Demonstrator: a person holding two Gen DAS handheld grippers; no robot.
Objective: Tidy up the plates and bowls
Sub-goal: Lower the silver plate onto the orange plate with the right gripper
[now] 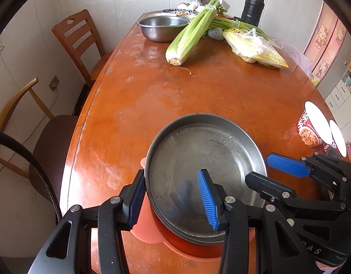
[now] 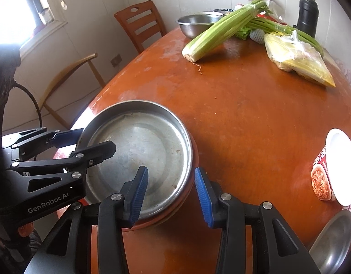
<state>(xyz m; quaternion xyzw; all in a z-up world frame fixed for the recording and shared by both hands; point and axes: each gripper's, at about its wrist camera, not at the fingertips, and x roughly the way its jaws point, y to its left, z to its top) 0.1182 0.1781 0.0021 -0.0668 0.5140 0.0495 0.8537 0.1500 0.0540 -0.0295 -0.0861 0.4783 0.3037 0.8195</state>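
Straddling opposite rims of round shallow steel plate (image 1: pixel 205 159) atop salmon plastic plate (image 1: pixel 148 230);
left gripper (image 1: pixel 173 202), right gripper (image 2: pixel 170 194) both unclenched; likely poised for level lift.

Metal plate (image 1: pixel 205 171) near on worktop (image 1: pixel 175 91), atop an orange mat (image 1: pixel 148 230). Left tool (image 1: pixel 173 203) straddles its left rim, jaws apart; right tool (image 1: pixel 266 171) straddles right rim. Celery (image 1: pixel 191 34), steel bowl (image 1: pixel 162 27), black flask (image 1: pixel 252 8) far.
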